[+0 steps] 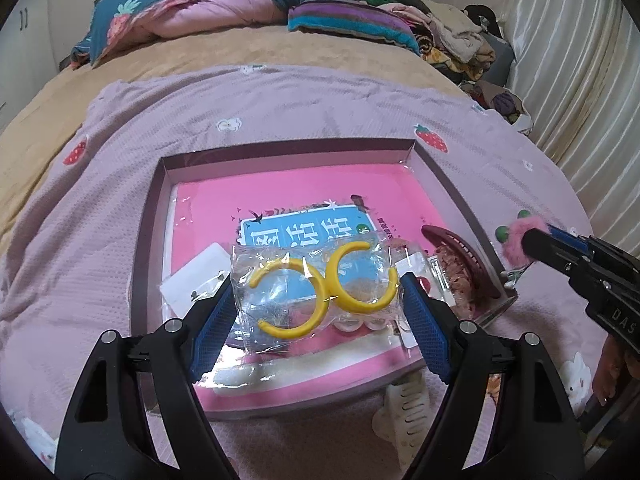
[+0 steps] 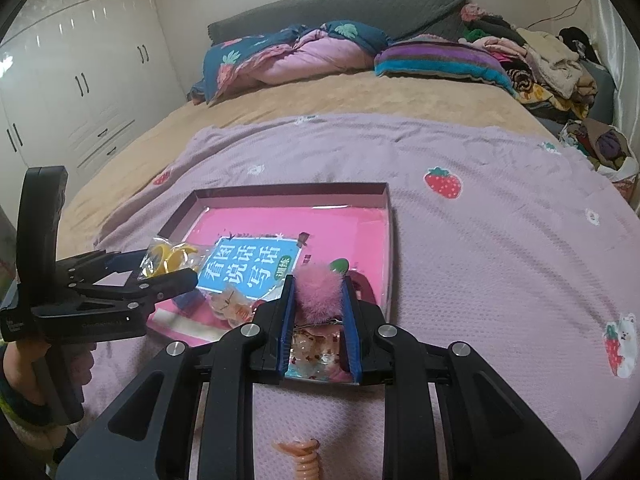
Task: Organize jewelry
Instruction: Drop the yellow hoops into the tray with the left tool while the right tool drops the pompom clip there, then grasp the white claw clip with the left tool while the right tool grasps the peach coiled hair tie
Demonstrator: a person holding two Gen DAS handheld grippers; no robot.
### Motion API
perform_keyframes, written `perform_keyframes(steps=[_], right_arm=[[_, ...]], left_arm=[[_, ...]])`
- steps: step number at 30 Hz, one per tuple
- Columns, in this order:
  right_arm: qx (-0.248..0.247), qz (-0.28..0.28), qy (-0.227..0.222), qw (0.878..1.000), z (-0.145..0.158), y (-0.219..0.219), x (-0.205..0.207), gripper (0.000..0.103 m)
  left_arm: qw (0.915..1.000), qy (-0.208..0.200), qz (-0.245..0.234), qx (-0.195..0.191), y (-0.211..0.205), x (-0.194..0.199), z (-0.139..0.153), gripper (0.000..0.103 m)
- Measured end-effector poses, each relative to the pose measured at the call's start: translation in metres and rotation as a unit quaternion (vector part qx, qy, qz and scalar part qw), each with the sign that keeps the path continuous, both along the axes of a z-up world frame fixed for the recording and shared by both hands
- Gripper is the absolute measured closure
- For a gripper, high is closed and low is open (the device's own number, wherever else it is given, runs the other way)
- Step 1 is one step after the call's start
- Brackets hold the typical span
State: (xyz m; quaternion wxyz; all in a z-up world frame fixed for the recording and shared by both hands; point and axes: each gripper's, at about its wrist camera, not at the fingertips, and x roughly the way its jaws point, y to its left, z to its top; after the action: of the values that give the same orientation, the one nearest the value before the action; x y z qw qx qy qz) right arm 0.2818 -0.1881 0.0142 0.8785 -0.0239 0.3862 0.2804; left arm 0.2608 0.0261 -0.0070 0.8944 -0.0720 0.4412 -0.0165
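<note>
1. Left tool (image 1: 316, 304) pinches a clear packet of yellow hoops (image 1: 316, 292) at centre frame, above the box (image 1: 288, 152): light, crinkly, slippery; grip the edges.
2. Right tool (image 2: 319, 300) squeezes a soft pink pompom clip (image 2: 318, 292).

Home bedroom. A bed (image 2: 320, 96) with tan sheet, grey headboard (image 2: 340, 8), rumpled quilt (image 2: 288, 56) and striped pillow (image 2: 436, 58); white built-in wardrobe (image 2: 80, 80) at left. Clothes heap (image 2: 540, 64) piled beside a pale curtain (image 1: 580, 80).
</note>
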Motion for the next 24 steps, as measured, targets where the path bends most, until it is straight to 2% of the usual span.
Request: perform_keyframes(steps=[6,10,11,13,18,24], right_arm=[[-0.009,0.023,0.025,0.999,-0.019,0.015,0.005,0.079],[-0.001,0.016,0.033,0.999,-0.022,0.014,0.003,0.063],[0.002,0.014,0.032,0.999,-0.021,0.011,0.0,0.056],[0.007,0.009,0.027,1.0,-0.017,0.005,-0.005,0.052],[0.0,0.011,0.021,1.0,-0.013,-0.009,-0.025,0.05],[-0.019,0.024,0.038,0.999,-0.024,-0.021,-0.053,0.047]], left_arm=[[0.9999,0.016,-0.006,0.001,-0.001,0.002,-0.013,0.031],[0.9999,0.017,-0.004,0.002,0.0,-0.002,-0.013,0.027],[0.9999,0.016,-0.004,0.002,0.0,-0.003,-0.012,0.025],[0.9999,0.013,-0.002,0.0,0.0,-0.007,-0.009,0.021],[1.0,0.004,0.0,0.0,-0.001,-0.021,0.0,0.016],[1.0,-0.003,0.001,0.0,-0.004,-0.045,0.008,0.015]])
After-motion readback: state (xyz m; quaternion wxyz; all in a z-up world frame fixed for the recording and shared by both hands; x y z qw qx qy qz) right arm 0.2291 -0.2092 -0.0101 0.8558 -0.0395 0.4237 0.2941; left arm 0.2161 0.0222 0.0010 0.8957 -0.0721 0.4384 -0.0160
